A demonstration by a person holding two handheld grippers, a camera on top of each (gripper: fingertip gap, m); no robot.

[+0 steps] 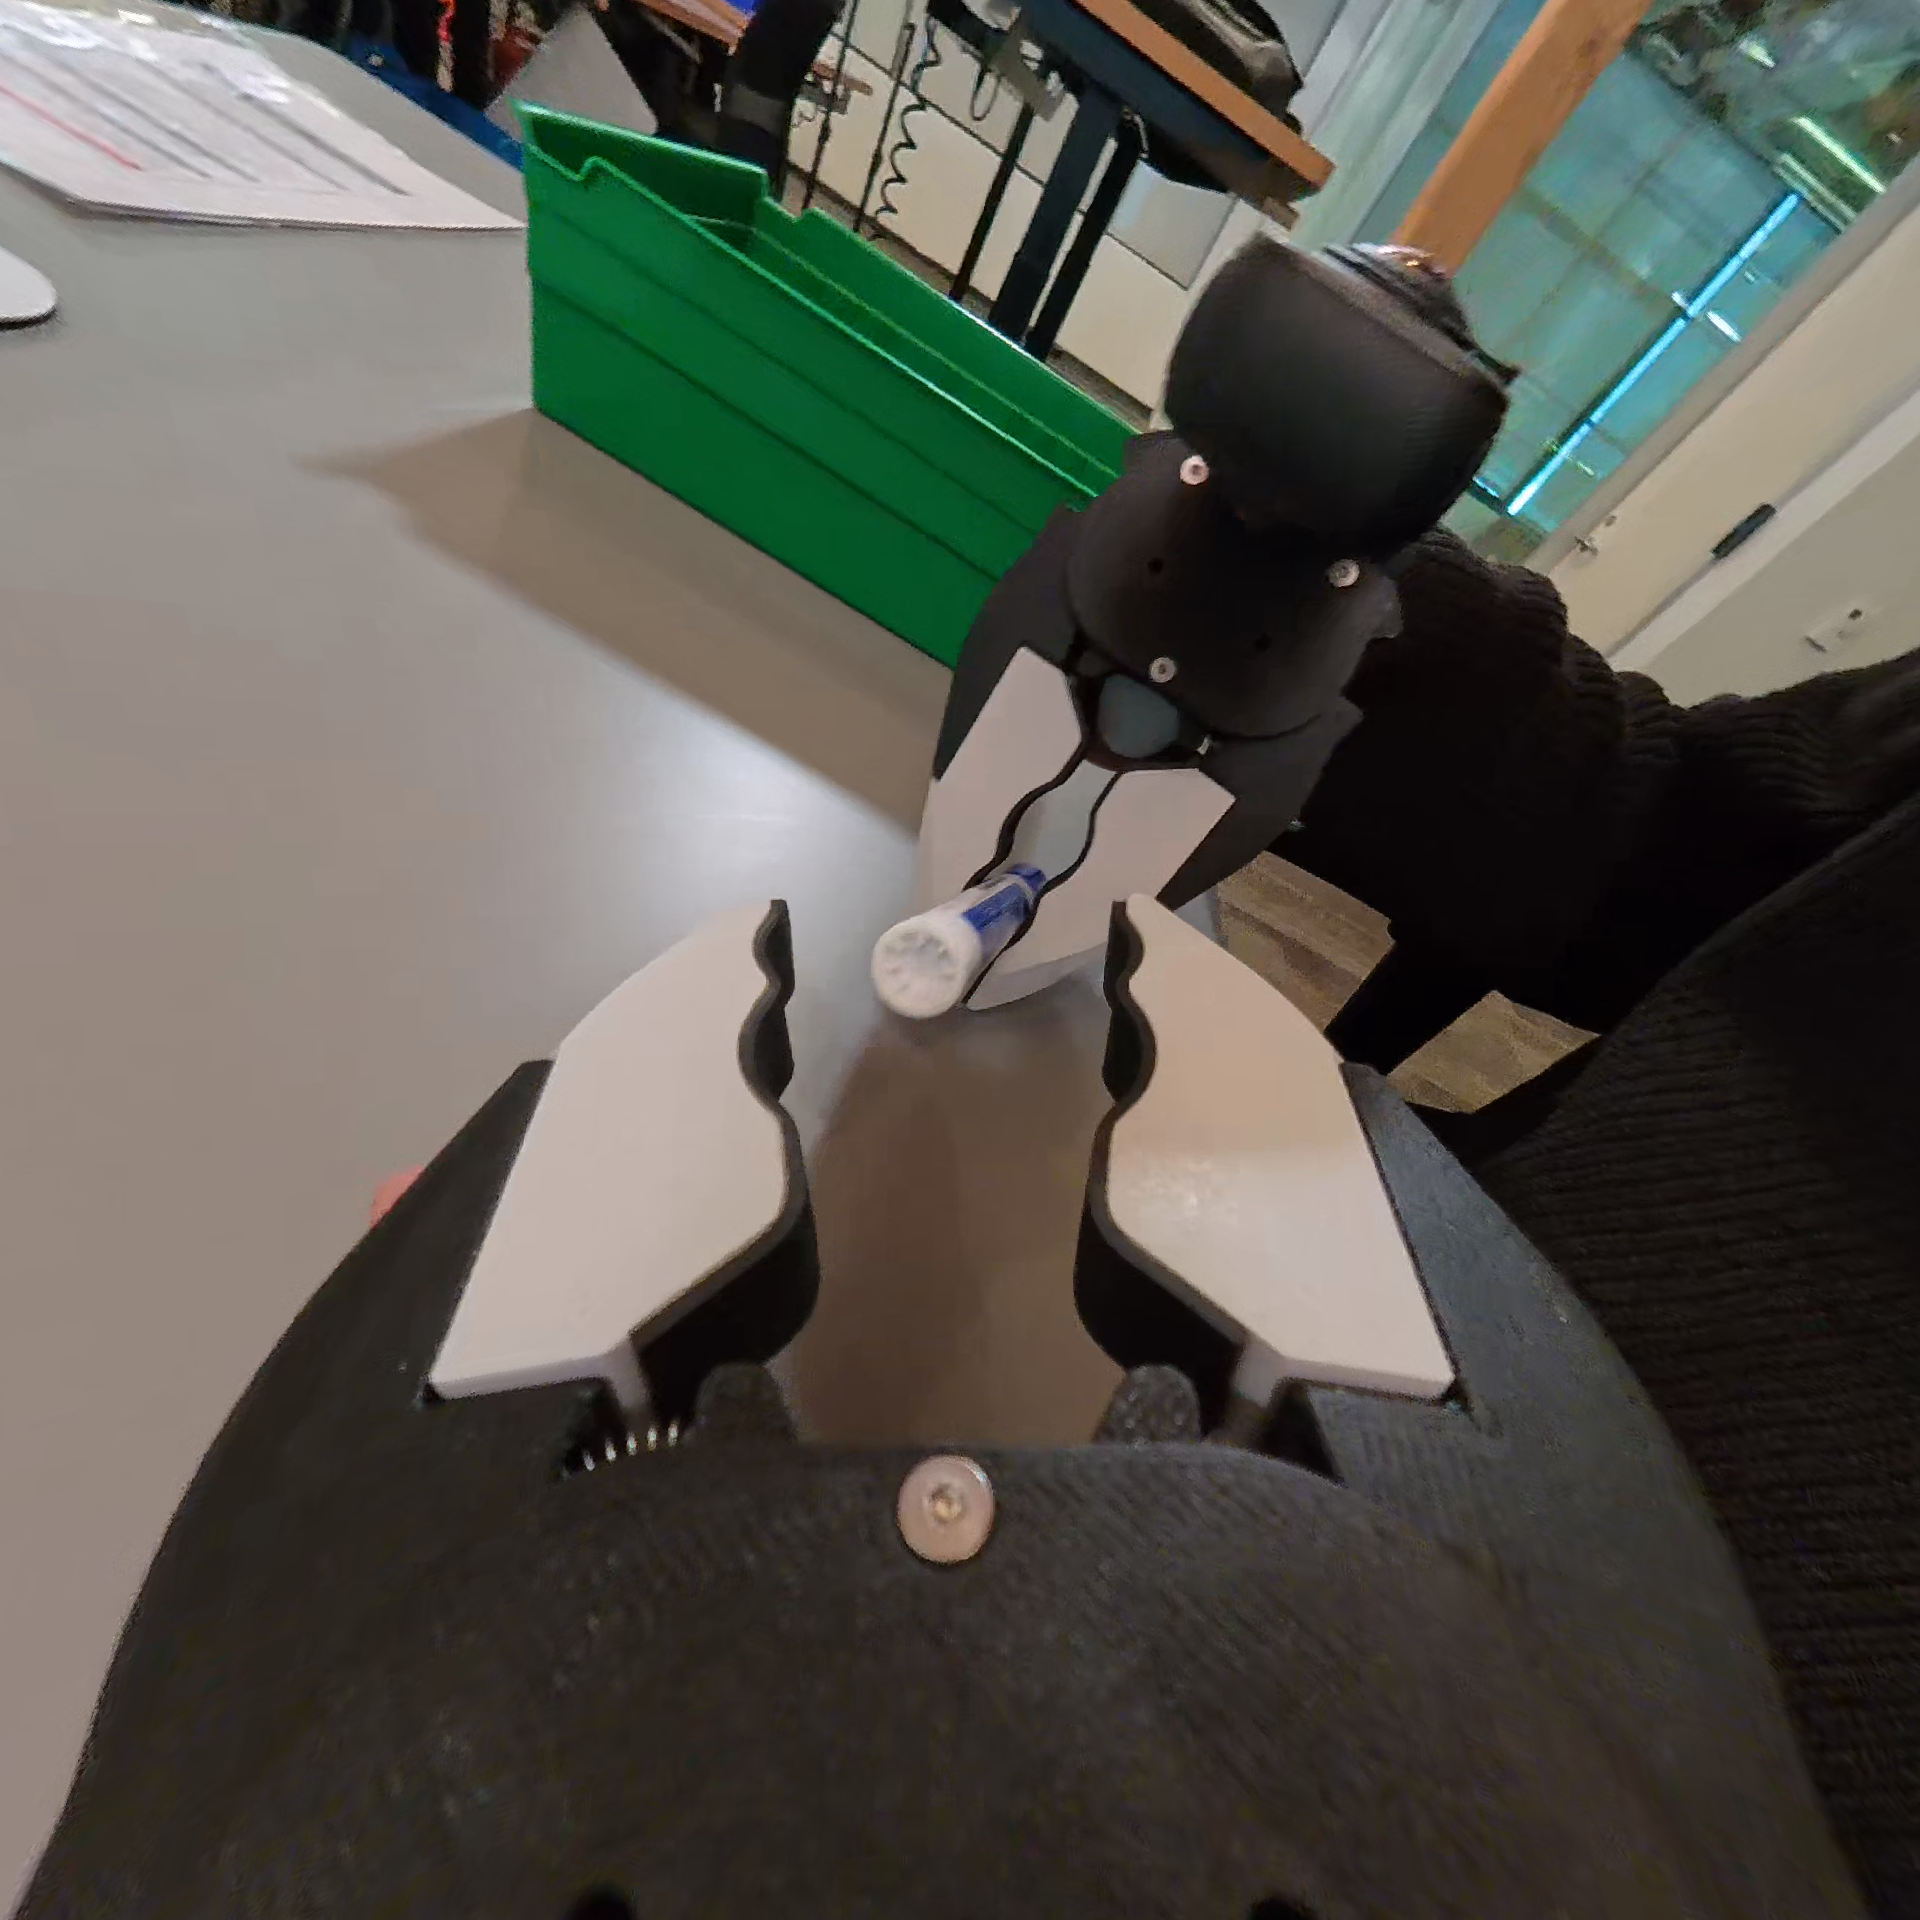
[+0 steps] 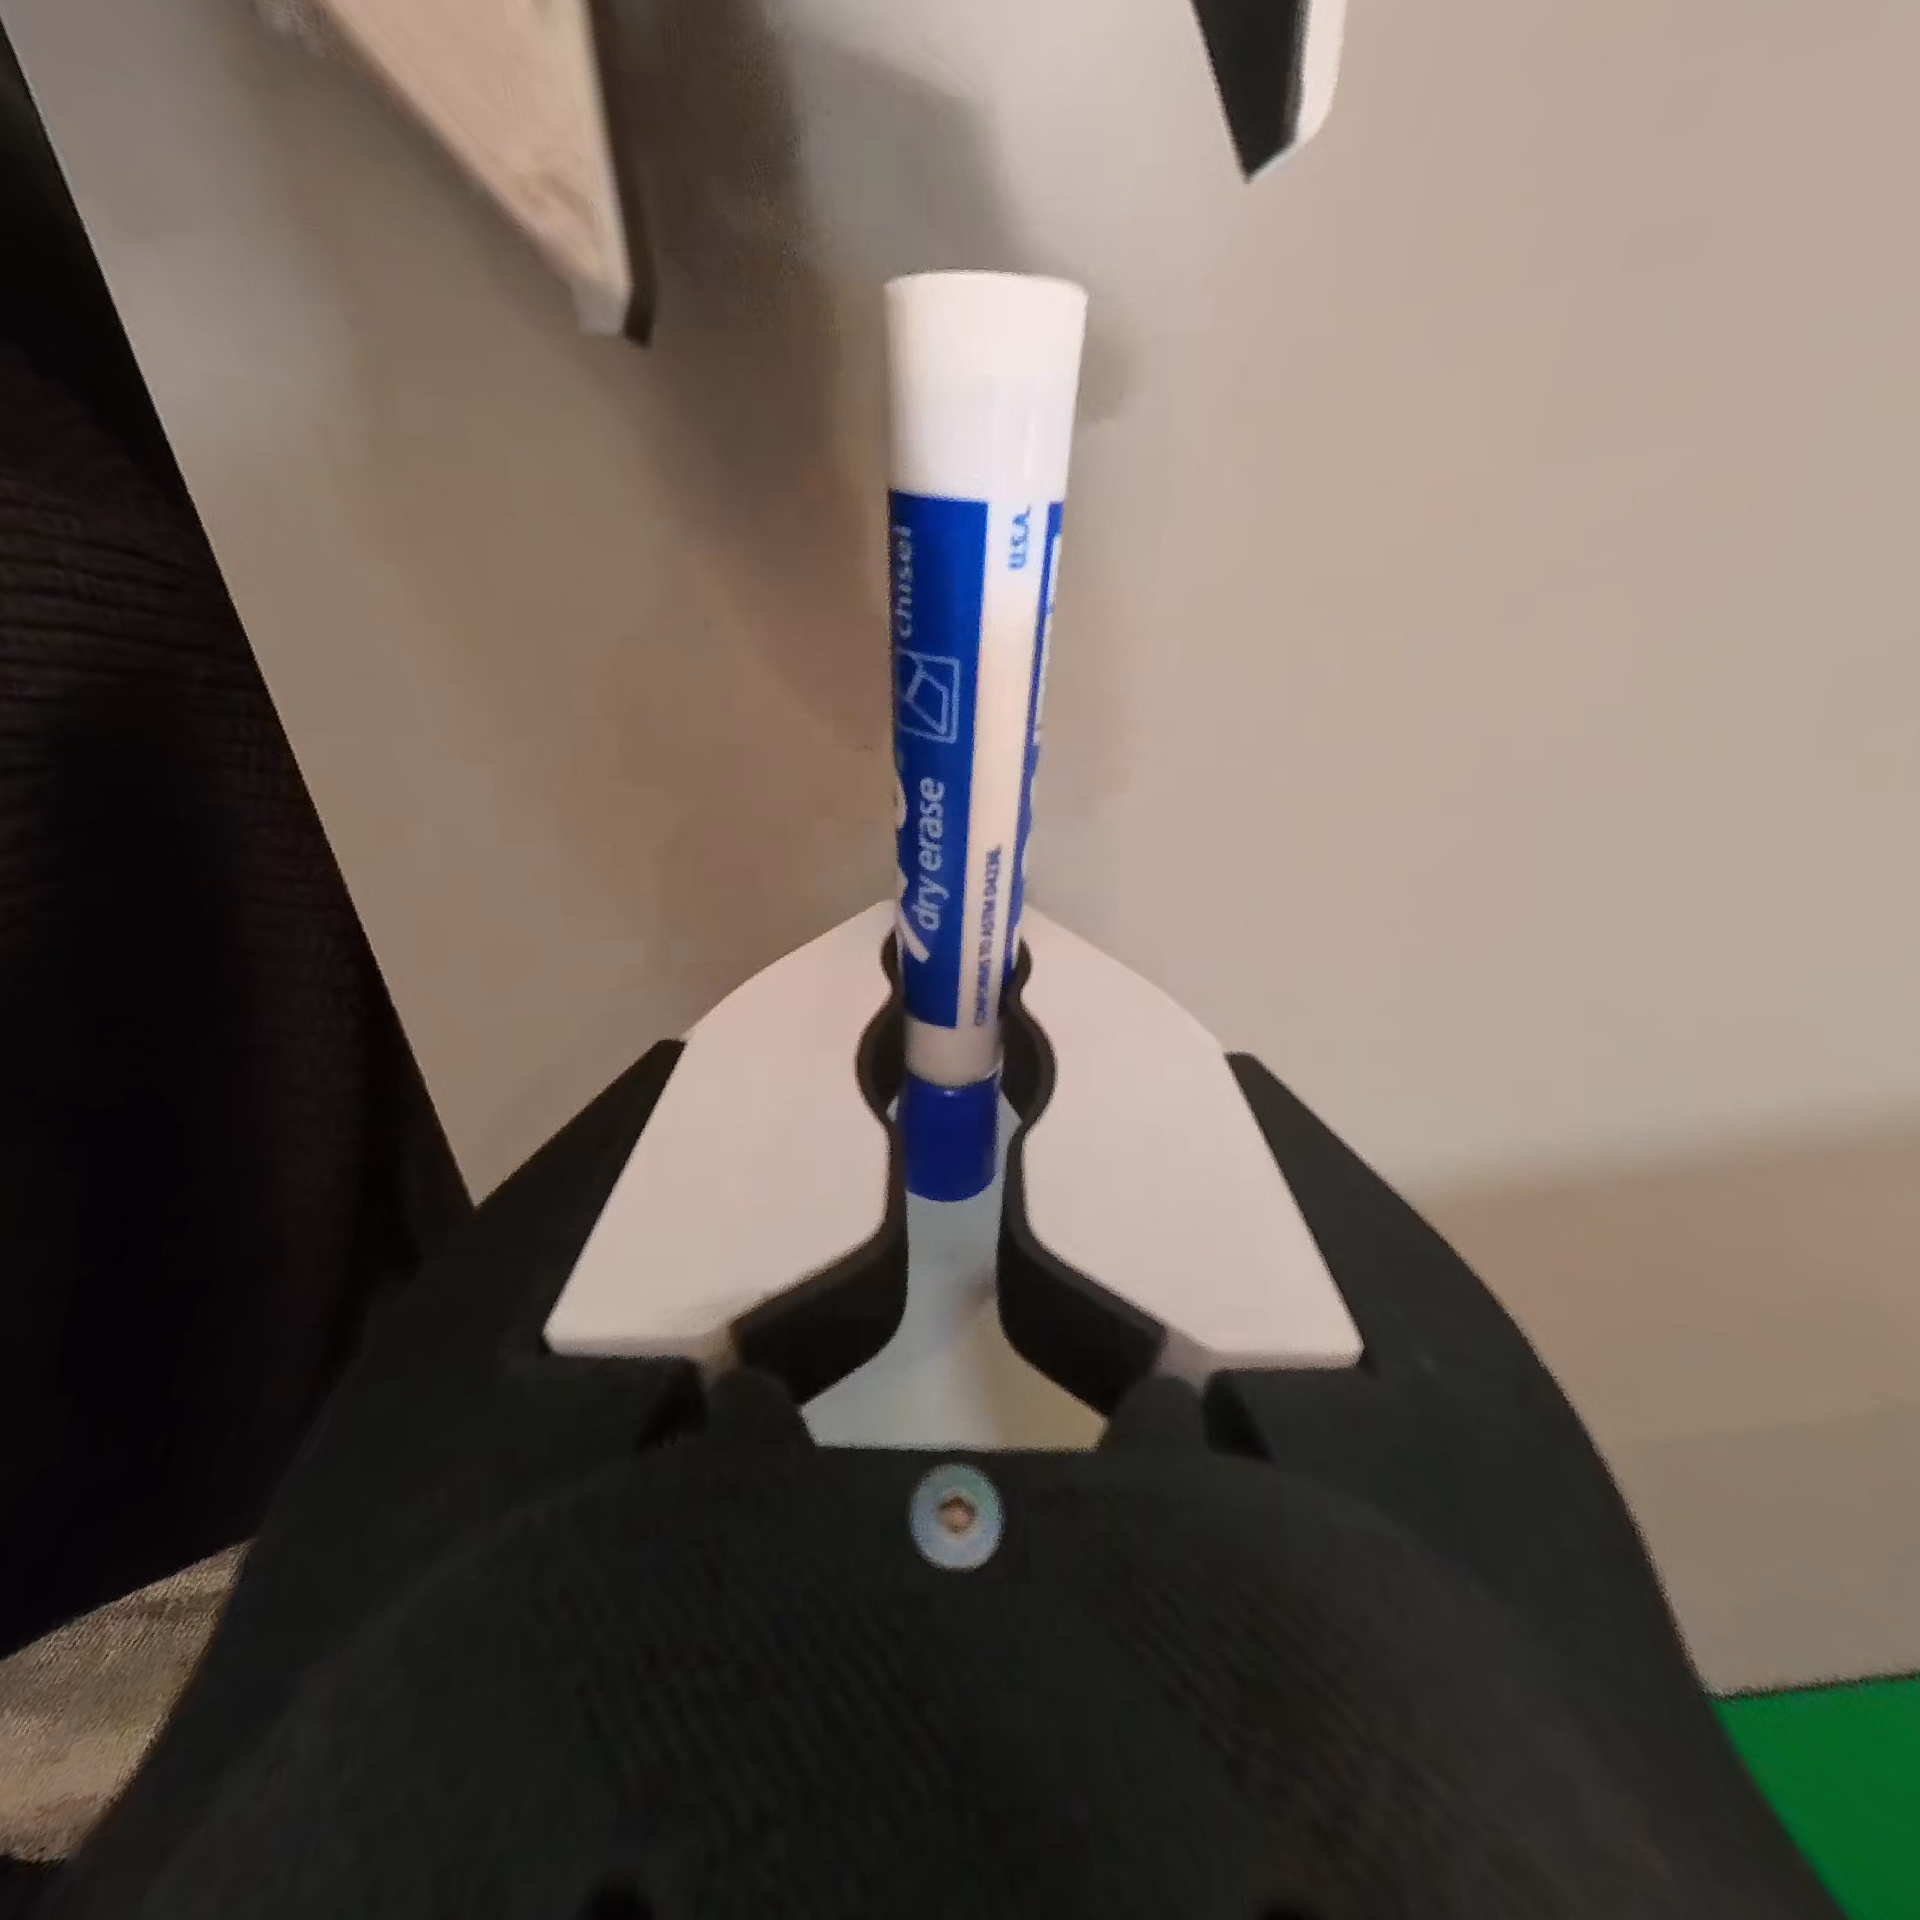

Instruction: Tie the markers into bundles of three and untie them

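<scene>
Right gripper [image 2: 956, 997] clamped on a blue-and-white marker [image 2: 982, 582], barrel pointing to twelve o'clock over the grey table [image 1: 312, 831]; left gripper [image 1: 945, 977] gaping, empty, marker just beyond its tips; green bin [image 1: 790, 436] at eleven o'clock

Left tongs [image 1: 945, 971] gape empty just above the grey worktop [image 1: 364, 727], facing the right tongs [image 1: 1023, 914], which pinch a white-and-blue marker [image 1: 951, 935] near the worktop's edge, a green bin [image 1: 769, 416] behind.
</scene>
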